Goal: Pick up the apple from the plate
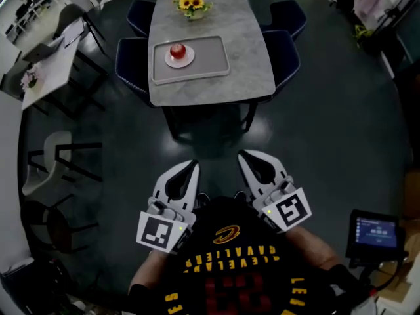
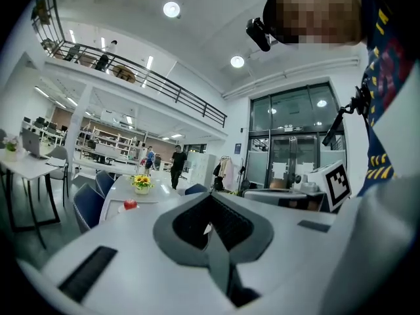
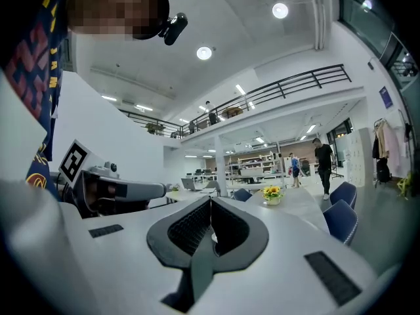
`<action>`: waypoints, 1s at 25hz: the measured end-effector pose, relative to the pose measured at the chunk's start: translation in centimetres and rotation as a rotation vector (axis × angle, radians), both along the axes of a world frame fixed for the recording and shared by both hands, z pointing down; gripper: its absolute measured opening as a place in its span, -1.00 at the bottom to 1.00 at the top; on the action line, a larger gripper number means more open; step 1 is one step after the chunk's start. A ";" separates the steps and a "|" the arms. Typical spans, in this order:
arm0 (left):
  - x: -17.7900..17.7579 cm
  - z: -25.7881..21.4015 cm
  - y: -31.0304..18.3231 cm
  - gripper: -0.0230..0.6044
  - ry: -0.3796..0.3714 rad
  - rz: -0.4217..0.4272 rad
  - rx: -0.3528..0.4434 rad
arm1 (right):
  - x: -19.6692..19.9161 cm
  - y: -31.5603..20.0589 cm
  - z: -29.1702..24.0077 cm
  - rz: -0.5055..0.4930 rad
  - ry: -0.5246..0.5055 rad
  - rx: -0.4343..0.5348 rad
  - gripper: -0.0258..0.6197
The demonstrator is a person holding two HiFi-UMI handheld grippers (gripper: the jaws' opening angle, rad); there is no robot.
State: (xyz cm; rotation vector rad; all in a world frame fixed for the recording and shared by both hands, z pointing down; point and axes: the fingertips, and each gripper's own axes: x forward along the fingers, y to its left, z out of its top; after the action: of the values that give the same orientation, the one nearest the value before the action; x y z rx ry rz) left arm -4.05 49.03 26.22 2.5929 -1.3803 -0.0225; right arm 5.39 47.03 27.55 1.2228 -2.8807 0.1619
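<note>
Dark floor: a grey table is standing well ahead of you, bearing a grey tray. You are holding the left hand-held gripper and right hand-held gripper level, each pressed together on nothing. The white plate is sitting on the tray, the red apple resting on it.

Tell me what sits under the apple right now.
The apple sits on a small white plate, which rests on a grey tray. The plate's centre is hidden beneath the apple.
</note>
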 end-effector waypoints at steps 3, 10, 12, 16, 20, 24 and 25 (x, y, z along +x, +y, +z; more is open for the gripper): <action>-2.1 0.8 0.5 -0.93 0.017 0.012 0.004 | -2.0 0.3 0.7 0.018 0.022 0.005 -0.90; -4.9 1.5 -0.2 -0.93 0.047 0.041 -0.033 | -5.0 -0.3 1.3 0.041 0.045 -0.027 -0.90; -5.4 1.7 -0.3 -0.93 0.052 0.053 -0.039 | -5.4 -0.6 1.1 0.046 0.051 -0.030 -0.90; -5.8 2.6 -0.5 -0.93 0.053 0.079 -0.058 | -6.1 -0.9 1.6 0.051 0.057 -0.041 -0.90; -5.5 3.1 -1.4 -0.93 0.044 0.089 -0.070 | -5.9 -1.7 2.2 0.051 0.043 -0.058 -0.90; -5.9 3.0 -3.6 -0.93 0.030 0.048 -0.073 | -6.0 -4.0 2.8 0.032 0.023 -0.064 -0.90; -6.0 2.8 -4.4 -0.93 0.027 0.032 -0.074 | -6.0 -4.8 2.9 0.025 0.018 -0.065 -0.90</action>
State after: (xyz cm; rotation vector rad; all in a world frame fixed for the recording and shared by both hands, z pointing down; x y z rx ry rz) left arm -10.03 44.59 29.02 2.5437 -1.3055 -0.0022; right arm -0.64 42.25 30.47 1.2429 -2.8217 0.2413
